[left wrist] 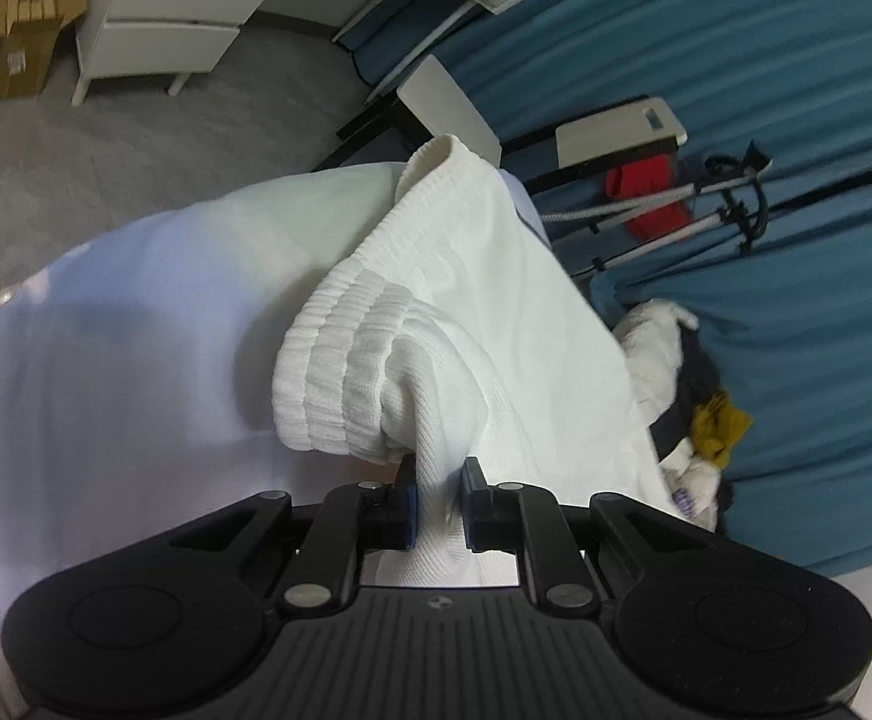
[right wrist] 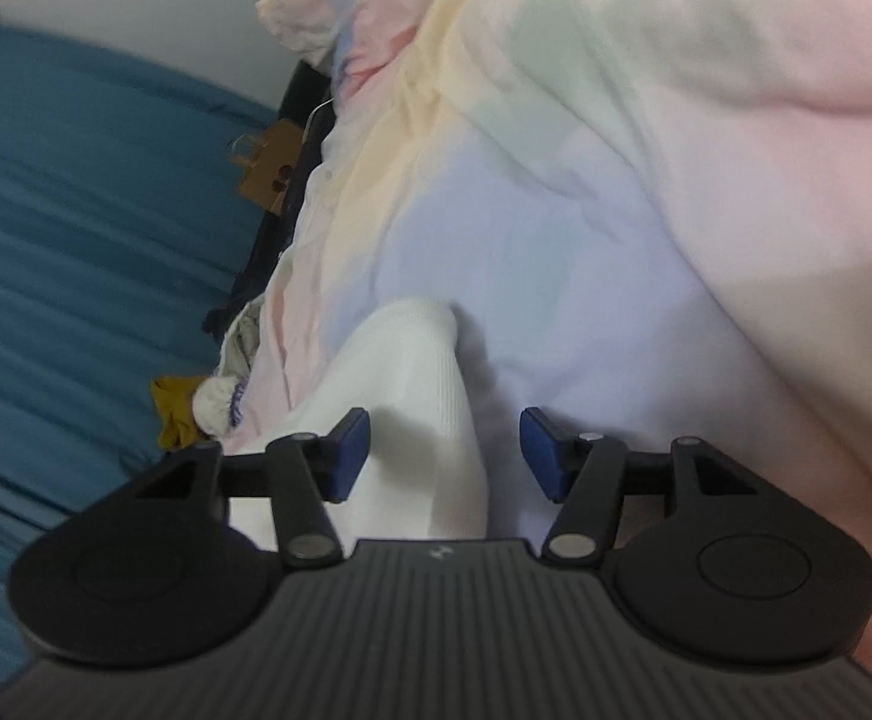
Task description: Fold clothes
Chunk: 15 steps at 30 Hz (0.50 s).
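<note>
Two grippers are at work over a bed with a soft pastel sheet point(right wrist: 556, 276). The left gripper point(left wrist: 439, 501) is squeezed tight on a bunch of the white knit garment point(left wrist: 466, 312), near its ribbed edge, and lifts that part off the bed. The right gripper point(right wrist: 445, 450) has its blue pads spread apart, and the white cloth point(right wrist: 411, 372) lies between them, not pinched. The garment is bunched and draped, not flat, so the folding looks only just begun. I think it needs laying out smooth first, then folding. More clothes point(left wrist: 694, 420) wait in a heap beside the bed.
</note>
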Each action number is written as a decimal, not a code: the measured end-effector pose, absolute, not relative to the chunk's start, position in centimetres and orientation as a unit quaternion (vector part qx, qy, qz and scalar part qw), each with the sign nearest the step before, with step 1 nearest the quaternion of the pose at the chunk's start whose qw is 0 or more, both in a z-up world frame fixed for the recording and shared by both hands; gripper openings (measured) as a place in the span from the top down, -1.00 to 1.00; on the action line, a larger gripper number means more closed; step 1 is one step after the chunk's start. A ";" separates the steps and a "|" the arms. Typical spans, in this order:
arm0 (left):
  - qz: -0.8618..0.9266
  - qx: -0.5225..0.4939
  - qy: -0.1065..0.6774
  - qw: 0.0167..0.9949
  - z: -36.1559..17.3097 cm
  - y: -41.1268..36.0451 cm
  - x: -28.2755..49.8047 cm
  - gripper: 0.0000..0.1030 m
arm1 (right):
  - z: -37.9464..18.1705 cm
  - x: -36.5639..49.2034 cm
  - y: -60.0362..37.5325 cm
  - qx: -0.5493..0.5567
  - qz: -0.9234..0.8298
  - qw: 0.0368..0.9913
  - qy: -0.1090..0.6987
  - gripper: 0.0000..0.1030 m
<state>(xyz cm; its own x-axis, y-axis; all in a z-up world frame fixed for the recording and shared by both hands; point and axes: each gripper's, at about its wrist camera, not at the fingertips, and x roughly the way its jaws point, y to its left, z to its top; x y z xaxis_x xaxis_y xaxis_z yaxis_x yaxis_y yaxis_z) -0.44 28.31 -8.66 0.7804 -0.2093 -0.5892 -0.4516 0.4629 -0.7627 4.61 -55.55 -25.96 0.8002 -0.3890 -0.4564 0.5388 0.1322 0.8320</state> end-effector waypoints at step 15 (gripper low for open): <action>0.086 -0.538 0.301 0.783 -9.6 29.1 -1.2 0.75 | -12.4 6.5 -49.1 0.304 -0.197 0.931 -0.038 0.88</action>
